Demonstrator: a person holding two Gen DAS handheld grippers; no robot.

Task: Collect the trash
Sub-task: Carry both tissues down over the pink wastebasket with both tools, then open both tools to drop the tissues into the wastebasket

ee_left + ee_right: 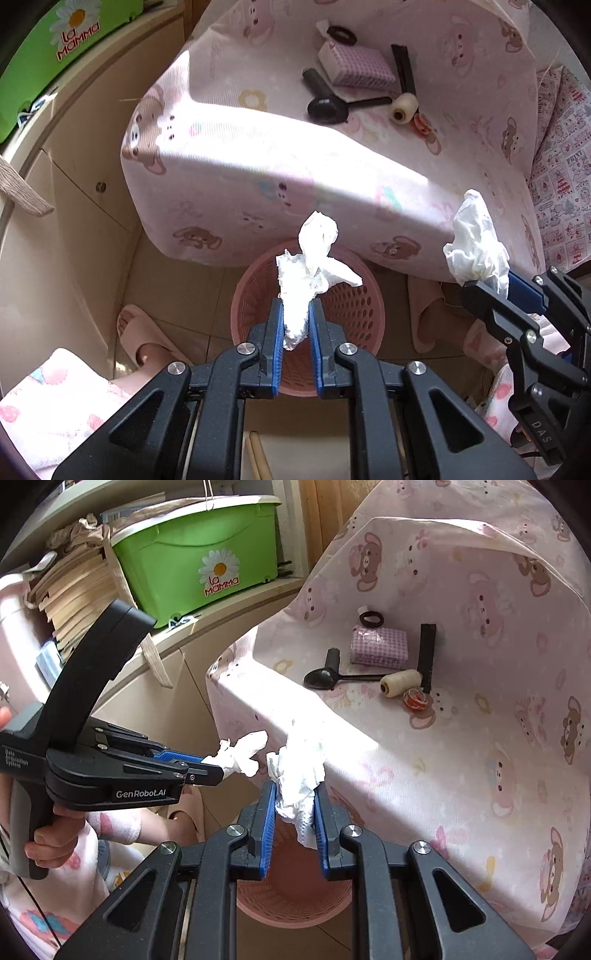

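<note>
My left gripper (295, 308) is shut on a crumpled white tissue (308, 273) and hangs right over a pink perforated waste basket (354, 306) on the floor. The right gripper (487, 286) comes in from the right in this view, shut on a second white tissue wad (474, 240), beside the basket's rim. In the right wrist view, my right gripper (295, 788) pinches that wad (299, 775) above the same basket (291, 904). The left gripper (216, 768) with its tissue (242, 755) shows at the left, held by a hand (48, 842).
A table under a pink bear-print cloth (258, 155) stands behind the basket, bearing a black spoon (327, 109), a pink checked pack (354, 66), a thread spool (404, 107) and a tape roll (415, 699). A green bin (199, 557) sits on a shelf. Slippered feet (142, 338) flank the basket.
</note>
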